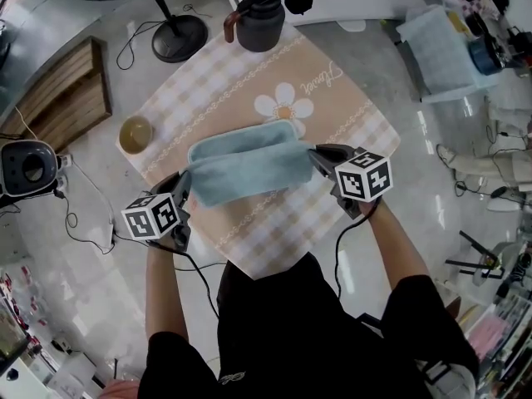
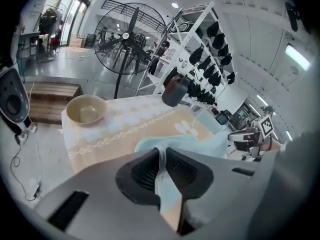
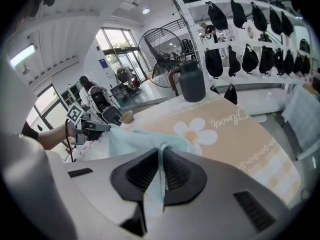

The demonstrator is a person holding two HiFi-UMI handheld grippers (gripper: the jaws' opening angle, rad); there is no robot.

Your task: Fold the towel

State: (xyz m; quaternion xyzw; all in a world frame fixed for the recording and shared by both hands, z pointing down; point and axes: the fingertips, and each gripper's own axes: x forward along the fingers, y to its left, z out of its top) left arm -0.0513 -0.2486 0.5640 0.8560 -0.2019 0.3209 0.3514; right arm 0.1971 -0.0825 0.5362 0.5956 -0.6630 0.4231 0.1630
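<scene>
Left gripper (image 1: 184, 188) and right gripper (image 1: 321, 158), fingers pinching the towel's (image 1: 249, 166) near corners, hold that edge above the bench (image 1: 258, 252), so the first fold seems half done, with laying down left.

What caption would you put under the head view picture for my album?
The left tongs and right tongs each pinch an end of the blue towel over the flowered tablecloth.

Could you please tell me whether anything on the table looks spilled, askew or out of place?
Nothing stands out. The towel is held between the left gripper and right gripper, each shut on one end; the bowl and jug stand upright on the tablecloth, nothing spilled.
</scene>
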